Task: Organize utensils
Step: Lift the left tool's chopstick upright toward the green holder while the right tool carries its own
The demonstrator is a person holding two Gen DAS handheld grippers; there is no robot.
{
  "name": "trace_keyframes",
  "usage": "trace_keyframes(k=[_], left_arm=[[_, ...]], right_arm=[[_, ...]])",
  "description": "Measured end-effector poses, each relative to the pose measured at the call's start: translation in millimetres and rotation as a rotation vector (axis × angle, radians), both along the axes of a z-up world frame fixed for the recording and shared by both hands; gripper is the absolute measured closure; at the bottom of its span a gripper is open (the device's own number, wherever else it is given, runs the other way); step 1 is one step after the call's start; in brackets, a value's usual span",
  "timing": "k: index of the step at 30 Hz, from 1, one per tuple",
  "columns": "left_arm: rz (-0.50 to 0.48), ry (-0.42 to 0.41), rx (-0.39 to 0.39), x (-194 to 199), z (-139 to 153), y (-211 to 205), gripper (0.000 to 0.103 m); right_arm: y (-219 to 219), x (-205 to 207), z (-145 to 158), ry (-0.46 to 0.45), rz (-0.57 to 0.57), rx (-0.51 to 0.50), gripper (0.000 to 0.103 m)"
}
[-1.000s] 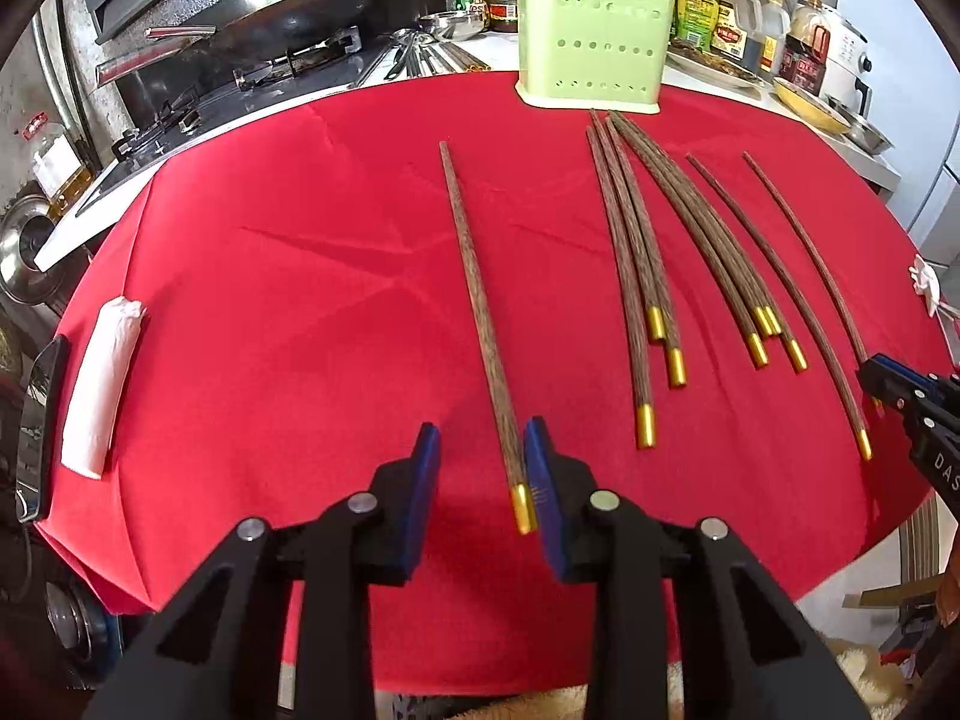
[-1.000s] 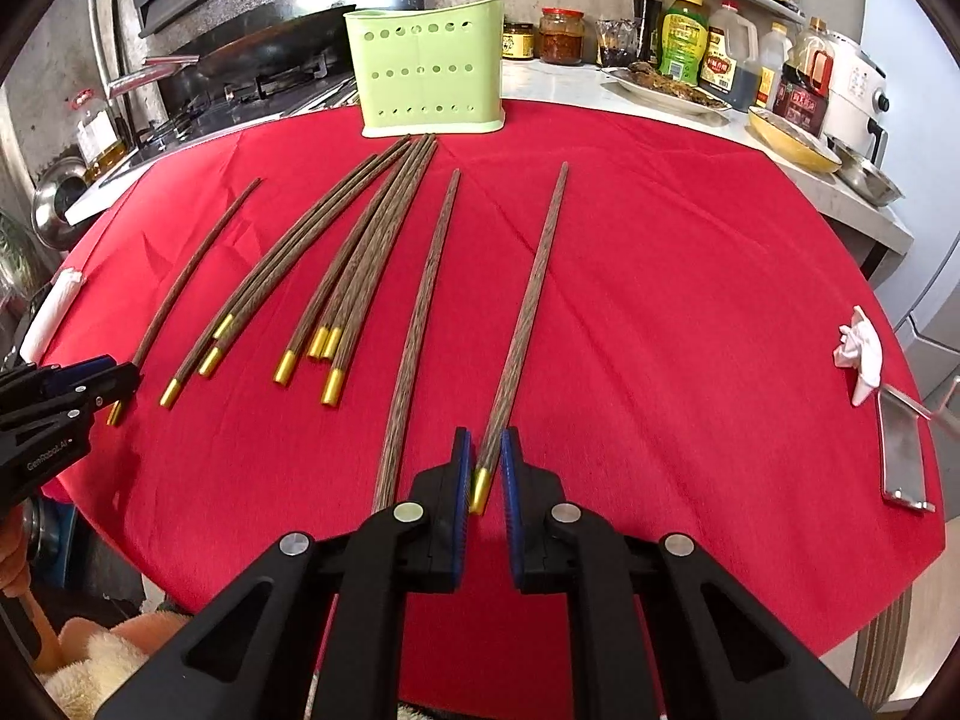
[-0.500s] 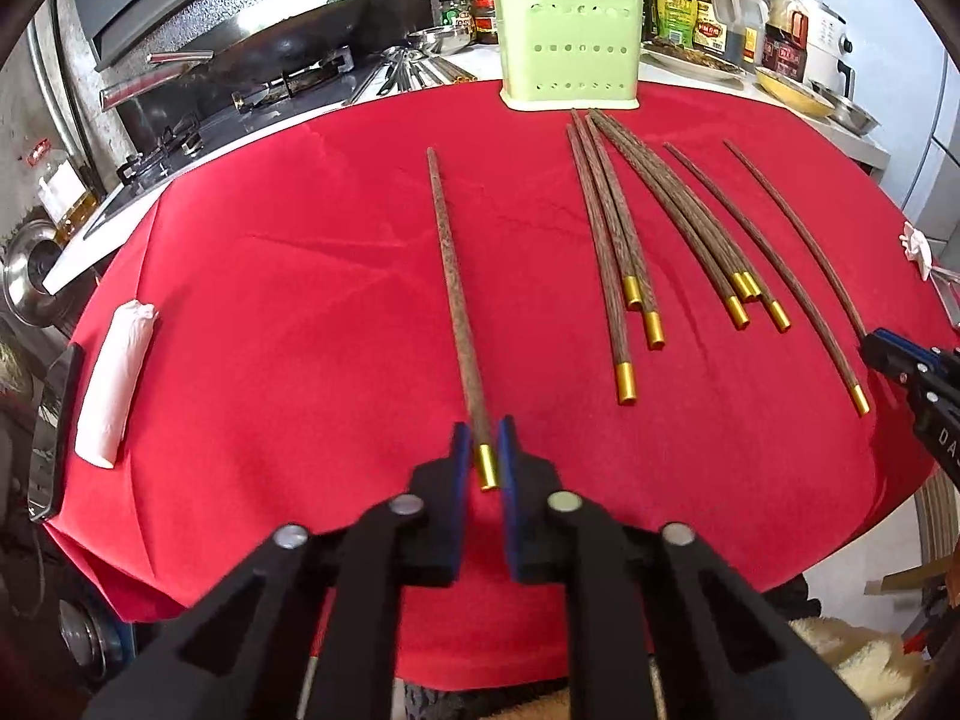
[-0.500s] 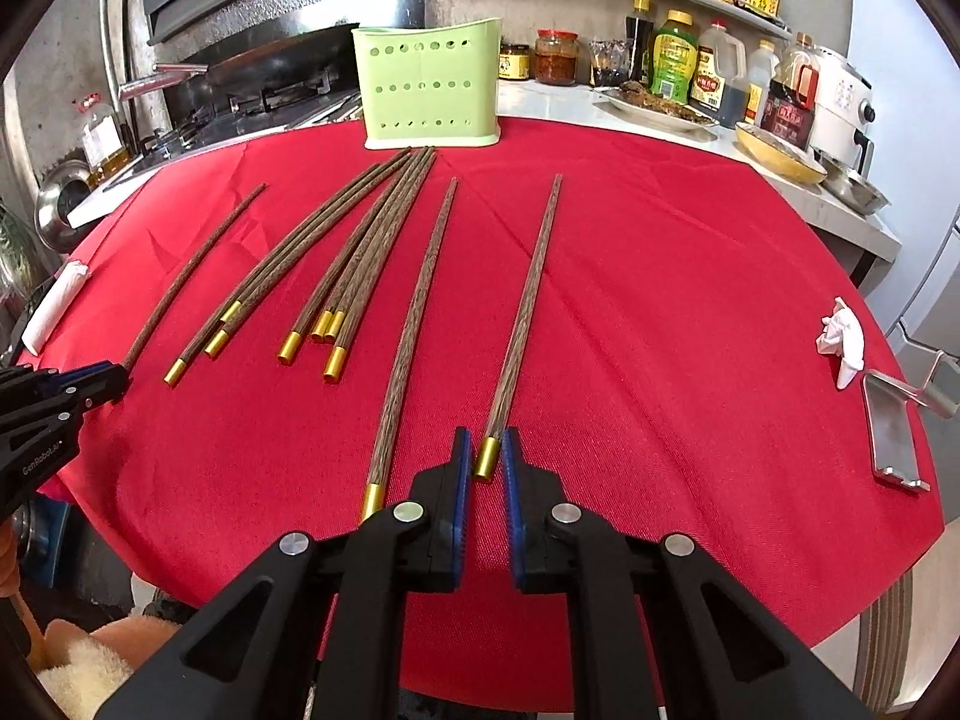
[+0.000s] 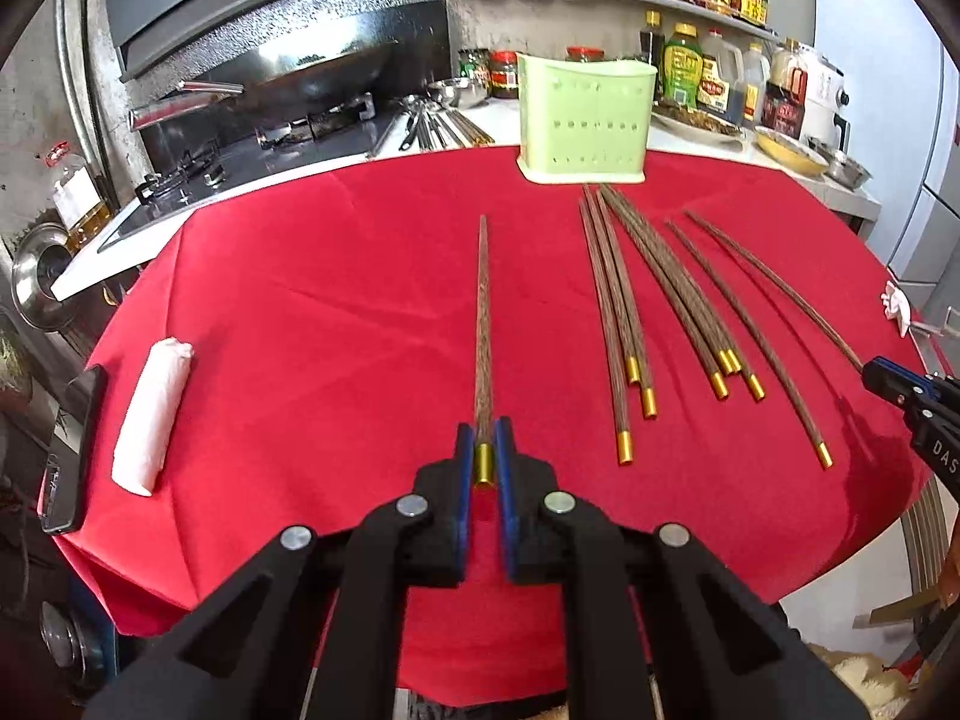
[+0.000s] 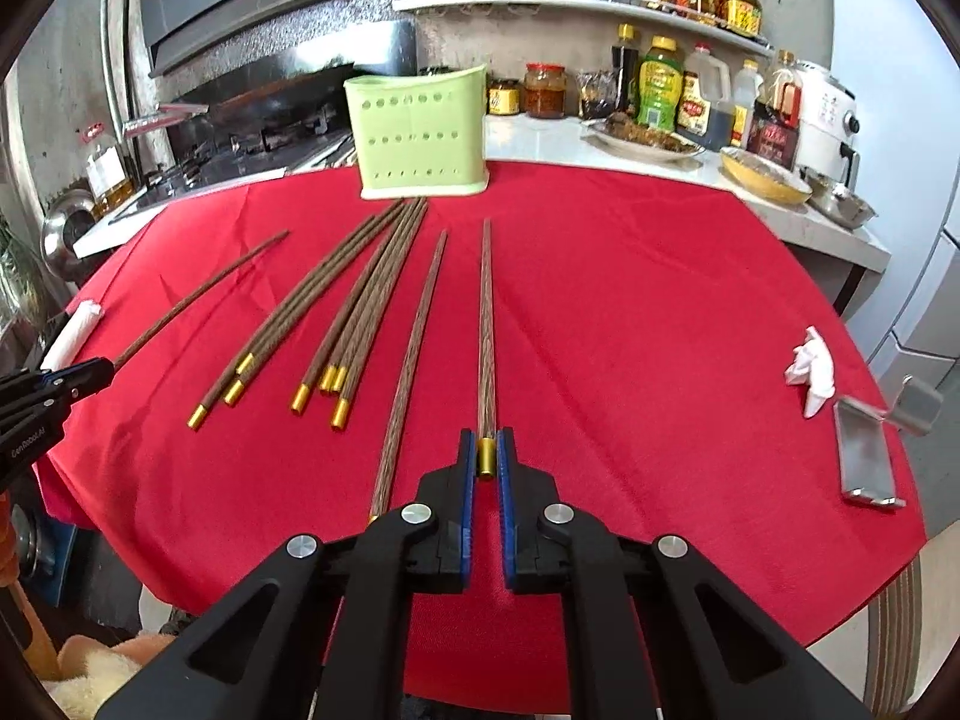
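Dark wooden chopsticks with gold ends lie on a red cloth. My left gripper [image 5: 483,450] is shut on the gold end of one chopstick [image 5: 483,324], which points away toward the far edge. My right gripper [image 6: 486,453] is shut on the gold end of another chopstick [image 6: 486,324]. A loose chopstick [image 6: 411,360] lies just left of it. Several more lie in a fan [image 6: 336,318] toward a pale green perforated utensil holder [image 6: 420,132], also in the left wrist view [image 5: 583,120]. The right gripper shows at the left view's right edge [image 5: 888,378], the left gripper at the right view's left edge [image 6: 84,375].
A rolled white cloth [image 5: 153,408] and a dark phone [image 5: 69,450] lie at the table's left edge. A crumpled tissue [image 6: 810,369] and a metal stand [image 6: 867,456] lie at the right. Behind are a stove with a wok [image 5: 300,78], bottles [image 6: 660,84] and dishes [image 6: 762,177].
My left gripper closed on the gold end of its chopstick. Both grippers have lifted and tipped up, so more of the back wall and shelf shows; both chopsticks stay gripped.
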State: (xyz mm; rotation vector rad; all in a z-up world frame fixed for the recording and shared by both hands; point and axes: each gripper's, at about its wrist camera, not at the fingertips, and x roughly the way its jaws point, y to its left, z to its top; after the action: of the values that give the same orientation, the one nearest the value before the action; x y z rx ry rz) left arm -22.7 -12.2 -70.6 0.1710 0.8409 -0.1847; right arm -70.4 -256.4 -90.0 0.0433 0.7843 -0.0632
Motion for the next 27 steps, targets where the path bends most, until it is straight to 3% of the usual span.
trace_keyframes(k=[16, 27], left_arm=[[-0.076, -0.224, -0.105, -3.1, 80.6, 10.9, 0.096], [-0.116, -0.31, -0.174, 33.5, 130.9, 7.9, 0.096]], right_arm=[[-5.1, -7.7, 88.1, -0.242, -0.028, -0.043, 0.096], [-17.1, 22.6, 136.7, -0.33, -0.026, -0.052, 0.096]])
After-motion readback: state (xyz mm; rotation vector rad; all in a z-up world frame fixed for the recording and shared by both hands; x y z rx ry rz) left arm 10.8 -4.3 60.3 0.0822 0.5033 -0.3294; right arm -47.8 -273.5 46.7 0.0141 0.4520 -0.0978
